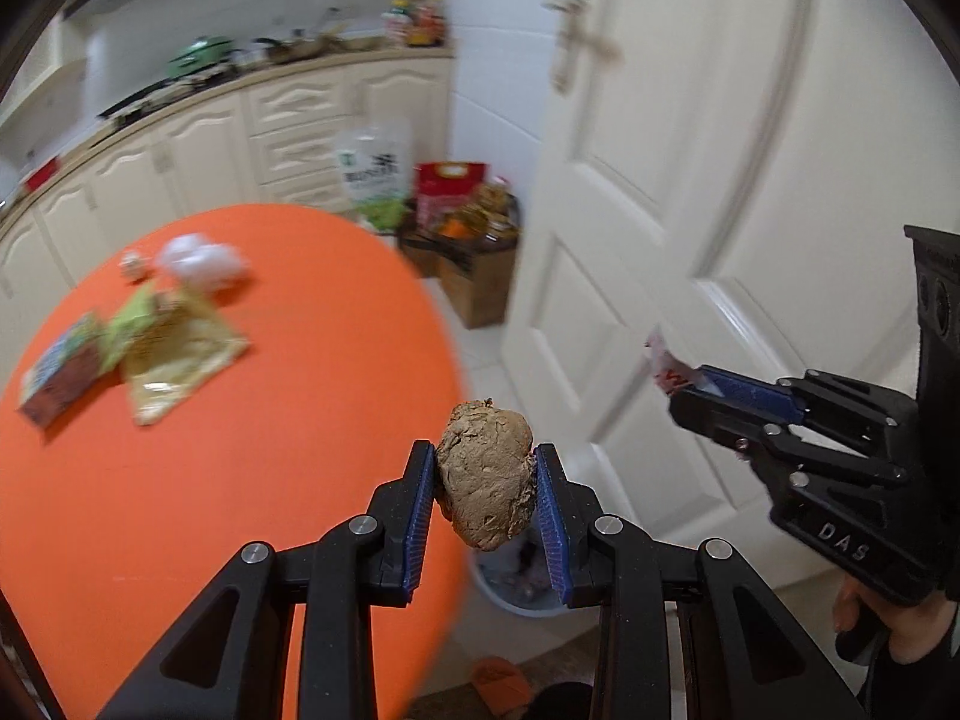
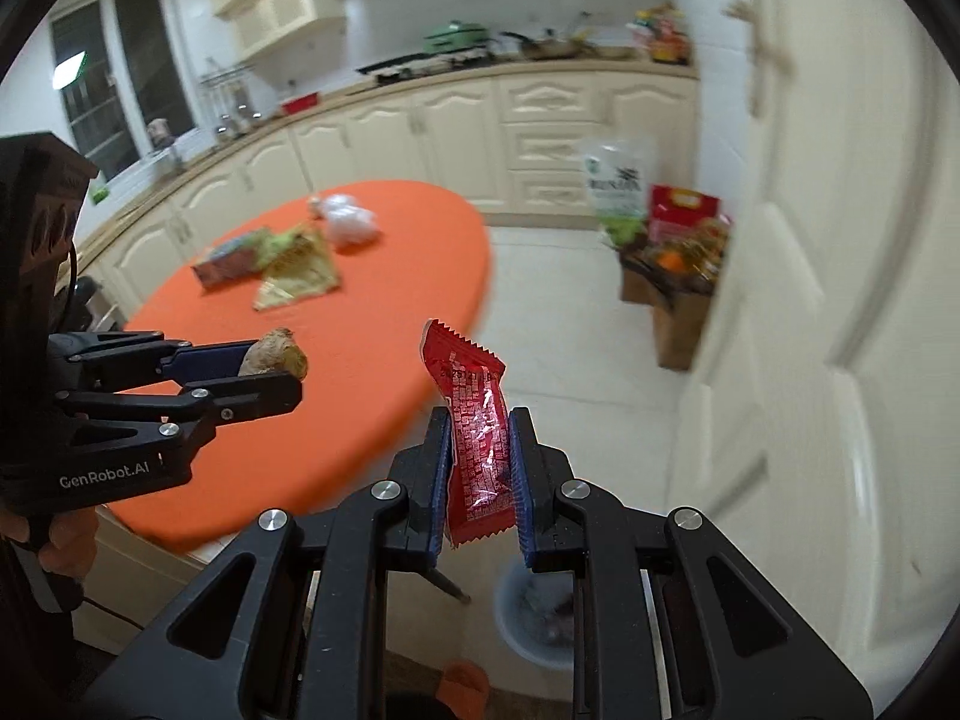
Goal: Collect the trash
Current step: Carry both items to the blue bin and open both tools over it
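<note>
- Trash is mid-haul: a pale bin (image 2: 534, 618) on the floor beside the orange table (image 1: 210, 480) sits low between both grippers, some scraps already inside.
- Left on the tabletop, I'd say half the job: yellow-green wrappers (image 1: 174, 348), a boxy packet (image 1: 60, 372), a white crumpled wad (image 1: 201, 261).
- Right gripper (image 2: 480, 468) pinches a red sachet (image 2: 477, 432) upright.
- Left gripper (image 1: 485, 492) clamps a brown lump (image 1: 486, 474), not yet dropped.
</note>
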Demonstrator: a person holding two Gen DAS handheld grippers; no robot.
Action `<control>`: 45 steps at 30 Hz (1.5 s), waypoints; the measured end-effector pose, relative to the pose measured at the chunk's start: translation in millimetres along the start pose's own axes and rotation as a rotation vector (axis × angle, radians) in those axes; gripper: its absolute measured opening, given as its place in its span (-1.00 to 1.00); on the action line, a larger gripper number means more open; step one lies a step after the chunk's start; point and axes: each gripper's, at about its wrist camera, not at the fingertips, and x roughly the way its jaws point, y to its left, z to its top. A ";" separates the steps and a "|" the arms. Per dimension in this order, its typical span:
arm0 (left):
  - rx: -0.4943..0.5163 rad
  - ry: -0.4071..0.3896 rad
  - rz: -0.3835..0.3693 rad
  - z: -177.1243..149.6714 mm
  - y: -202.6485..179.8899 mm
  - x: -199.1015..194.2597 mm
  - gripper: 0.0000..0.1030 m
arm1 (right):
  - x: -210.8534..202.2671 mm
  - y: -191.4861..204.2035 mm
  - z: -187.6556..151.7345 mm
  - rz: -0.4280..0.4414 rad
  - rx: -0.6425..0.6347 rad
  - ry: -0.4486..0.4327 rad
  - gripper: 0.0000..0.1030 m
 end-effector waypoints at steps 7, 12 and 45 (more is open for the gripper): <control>0.079 0.102 -0.037 3.3 -69.3 52.3 -0.44 | 0.8 -40.4 -30.4 -0.088 0.026 0.033 -0.65; 0.088 0.163 -0.055 15.1 -87.7 89.1 -0.42 | 14.5 -63.0 -46.6 -0.091 0.065 0.062 -0.65; 0.002 0.045 0.101 12.5 -46.4 27.9 0.04 | 26.6 -33.1 -34.5 -0.109 0.054 0.040 0.05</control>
